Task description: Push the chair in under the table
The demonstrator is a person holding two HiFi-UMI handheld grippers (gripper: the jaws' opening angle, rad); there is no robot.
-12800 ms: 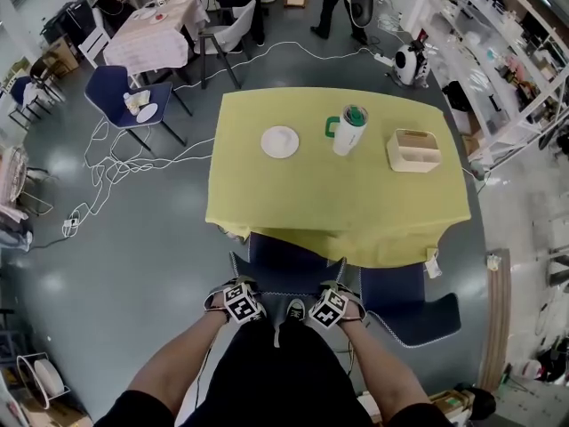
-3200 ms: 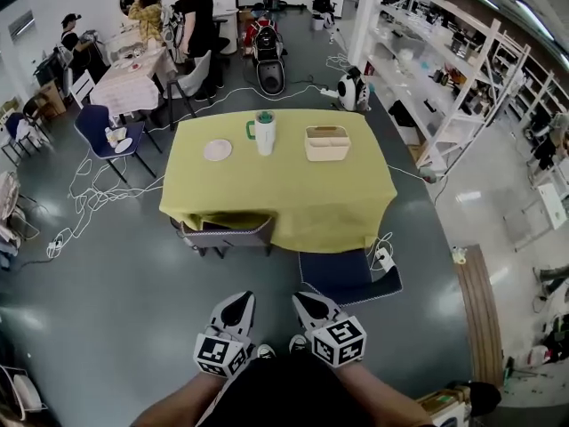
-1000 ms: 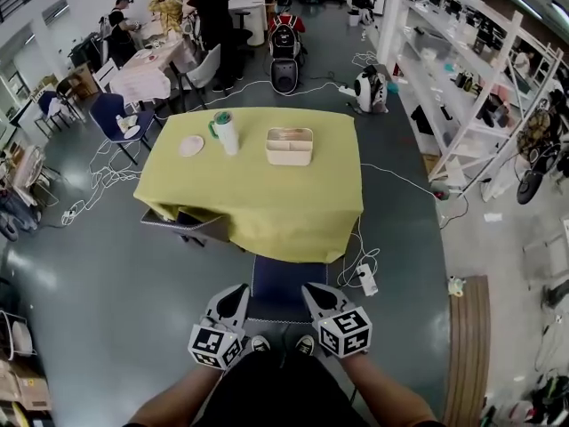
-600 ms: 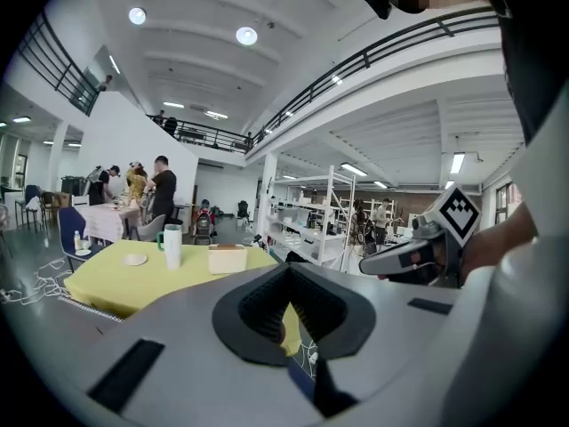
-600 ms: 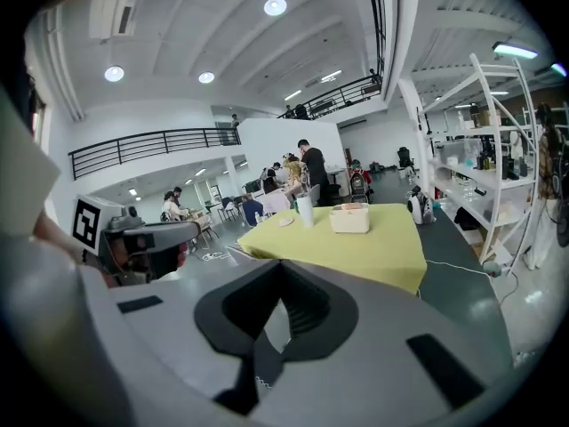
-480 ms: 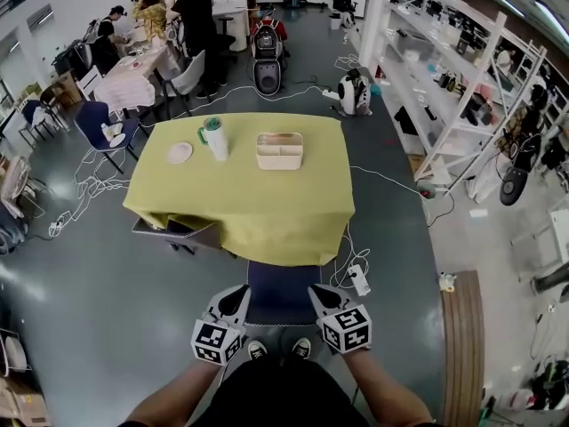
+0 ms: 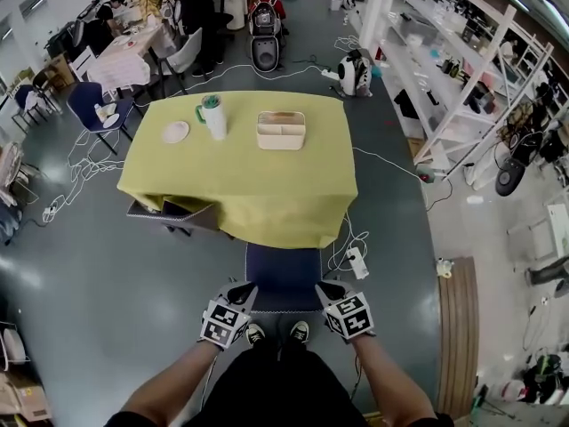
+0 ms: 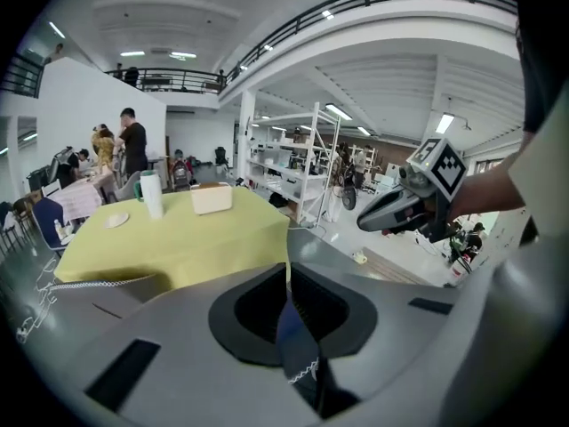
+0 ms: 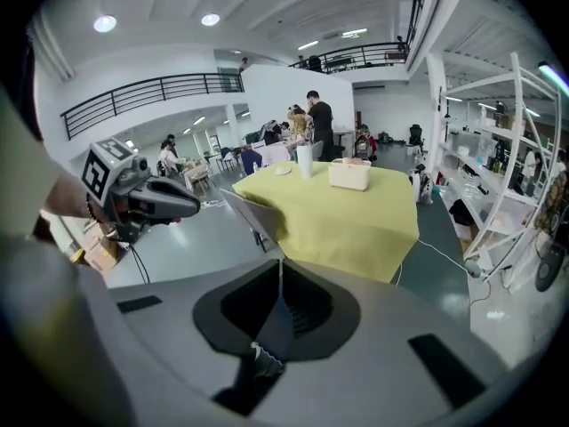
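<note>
A blue chair point(image 7: 283, 277) stands pulled out from the near edge of the table with the yellow cloth point(image 7: 240, 163); its back, edged in white stitching, faces me. My left gripper point(image 7: 244, 291) is shut and sits at the back's left corner. My right gripper point(image 7: 327, 289) is shut at the right corner. Whether either touches the chair I cannot tell. In the left gripper view the closed jaws point(image 8: 287, 274) point at the table, with blue chair fabric point(image 8: 298, 345) showing below them. The right gripper view shows the same: closed jaws point(image 9: 280, 278) over the blue chair fabric point(image 9: 271, 327).
On the table stand a white plate point(image 7: 175, 132), a white tumbler with a green lid point(image 7: 213, 117) and a cream box point(image 7: 281, 130). A grey chair point(image 7: 173, 213) is tucked in at the table's left side. A power strip and cables point(image 7: 356, 261) lie right of the blue chair. People are at a far table point(image 7: 133, 38).
Both grippers have dropped and tipped downward to the top corners of the blue chair's back. The table and chair now sit closer and more centred in the head view.
</note>
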